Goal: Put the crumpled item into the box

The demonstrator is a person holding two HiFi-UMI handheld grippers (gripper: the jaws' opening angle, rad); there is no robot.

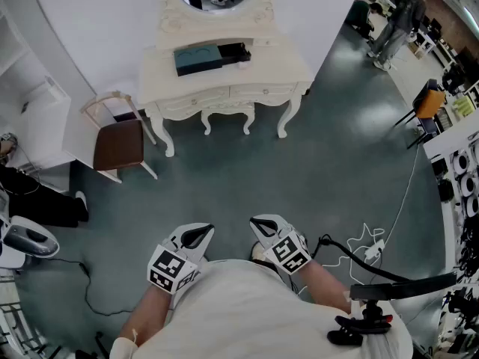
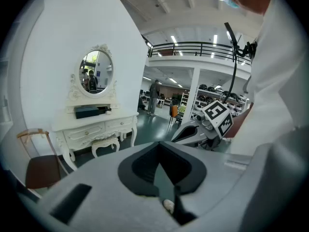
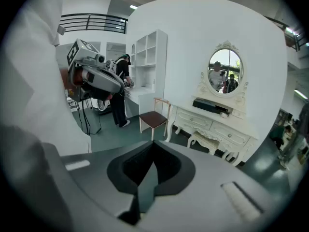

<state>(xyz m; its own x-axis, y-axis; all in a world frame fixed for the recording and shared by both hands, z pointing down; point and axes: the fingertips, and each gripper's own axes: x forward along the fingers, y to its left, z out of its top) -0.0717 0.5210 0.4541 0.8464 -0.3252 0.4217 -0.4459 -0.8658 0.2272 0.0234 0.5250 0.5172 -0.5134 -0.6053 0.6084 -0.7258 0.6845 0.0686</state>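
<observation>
A dark teal box [image 1: 198, 58] lies open on the white dressing table [image 1: 292, 69] across the floor, also in the left gripper view as the box [image 2: 89, 112] and in the right gripper view as the box [image 3: 210, 106]. A small pale lump [image 3: 224, 114] sits at its end; whether it is the crumpled item I cannot tell. My left gripper [image 1: 196, 235] and right gripper [image 1: 262, 226] hang side by side close to my body, far from the table, both shut with nothing between the jaws. The left gripper [image 2: 158, 149] and the right gripper [image 3: 153, 149] both point towards the table.
A brown-seated chair [image 1: 118, 144] stands left of the table, and a white stool [image 1: 224, 114] is tucked under it. White shelves [image 3: 147, 57] line the left wall, with a person in dark clothes [image 1: 37, 200] beside them. Cables [image 1: 359, 249] lie on the floor at right.
</observation>
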